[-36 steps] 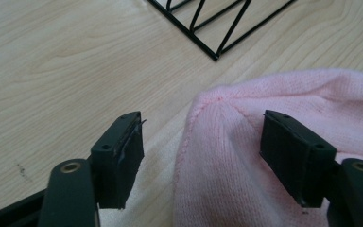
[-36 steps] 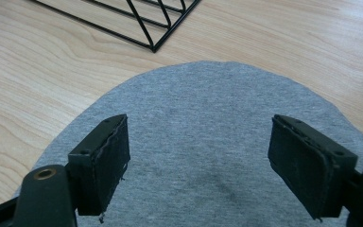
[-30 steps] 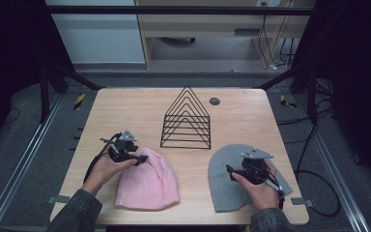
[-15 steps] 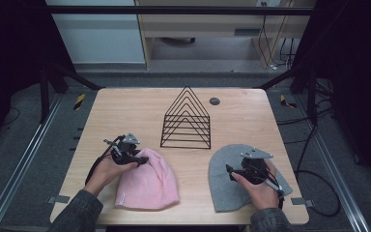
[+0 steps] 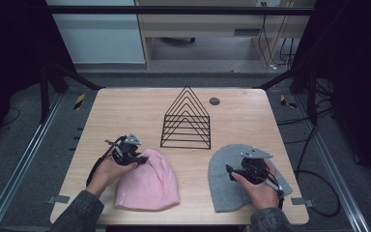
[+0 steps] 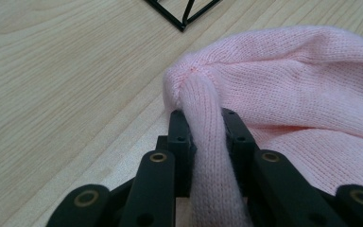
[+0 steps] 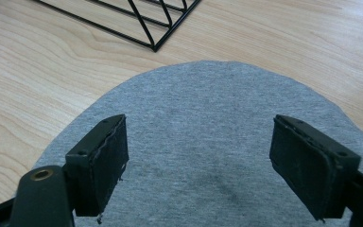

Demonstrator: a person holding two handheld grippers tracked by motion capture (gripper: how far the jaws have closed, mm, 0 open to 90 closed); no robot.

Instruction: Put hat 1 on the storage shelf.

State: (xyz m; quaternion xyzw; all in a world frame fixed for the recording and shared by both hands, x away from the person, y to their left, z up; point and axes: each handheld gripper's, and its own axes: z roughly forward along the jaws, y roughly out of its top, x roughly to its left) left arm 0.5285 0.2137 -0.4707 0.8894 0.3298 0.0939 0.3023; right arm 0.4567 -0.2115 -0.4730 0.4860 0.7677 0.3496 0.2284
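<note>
My left gripper (image 6: 203, 137) had moved slightly toward six o'clock, clamped on a fold at the pink beanie's (image 5: 149, 181) crown. My right gripper (image 7: 217, 165) hung spread above the grey beanie (image 5: 224, 181), gripping nothing; lifting looked next.

Both forearms reach in over the near edge of the bench, a gripper in each hand.

The left hand (image 5: 107, 170) holds the left gripper (image 5: 140, 158) low near the bench's near-left corner; its jaws are closed tight, pinching a fold of pink knit between them; the right hand (image 5: 260, 186) holds the right gripper (image 5: 230, 173) near the near-right corner; its jaws stand wide apart above grey cloth, gripping nothing; both sleeves are dark.
</note>
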